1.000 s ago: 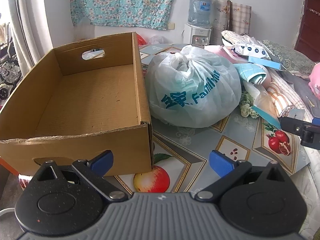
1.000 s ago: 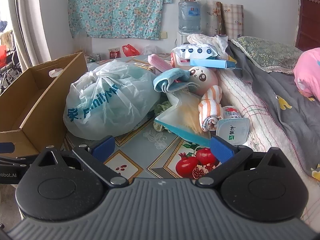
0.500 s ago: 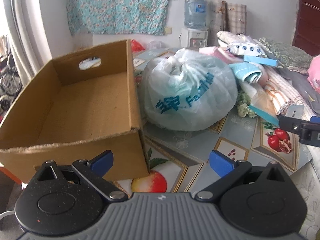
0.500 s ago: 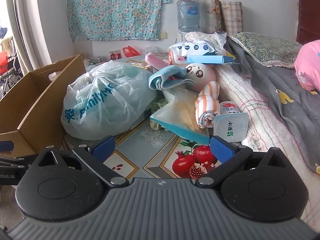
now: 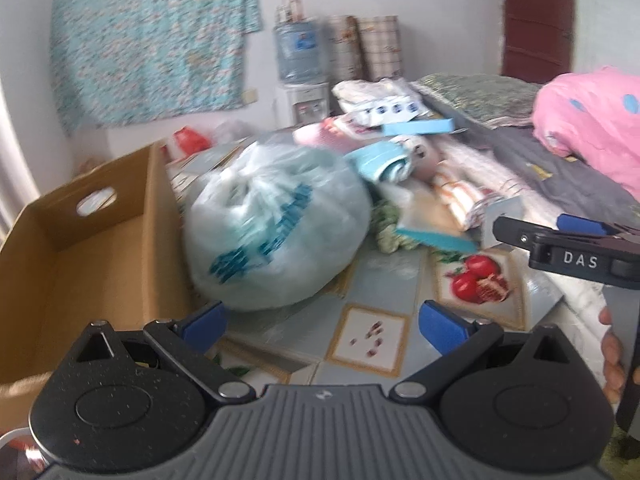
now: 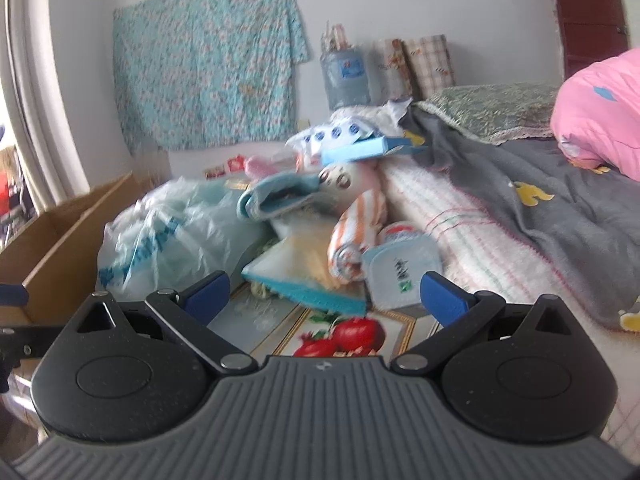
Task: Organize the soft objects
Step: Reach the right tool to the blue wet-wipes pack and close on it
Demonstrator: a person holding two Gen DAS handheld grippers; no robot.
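Across the bed and the fruit-printed mat (image 5: 476, 280), both grippers hang with jaws spread wide and nothing between them: the left gripper (image 5: 324, 322) hovers over the mat just in front of the tied plastic bag (image 5: 276, 224), and the right gripper (image 6: 324, 294) points at the heap of soft things, touching none. Biggest is the open cardboard box (image 5: 92, 264), stiff brown corrugated board with an oval handle hole, standing at the left with the bag against its side wall. That bag is thin, crinkled, translucent, printed in teal letters, and bulges round. Behind it lie a pale plush doll (image 6: 348, 178) with a teal cloth (image 6: 280, 196) draped over it, an orange-striped rolled towel (image 6: 356, 232) leaning on a squarish white lidded tub (image 6: 400, 276), and a flat clear pouch (image 6: 304, 272) edged in teal. From the left wrist view, the right gripper reaches in level from the right edge, a person's fingers (image 5: 612, 348) wrapped on its handle.
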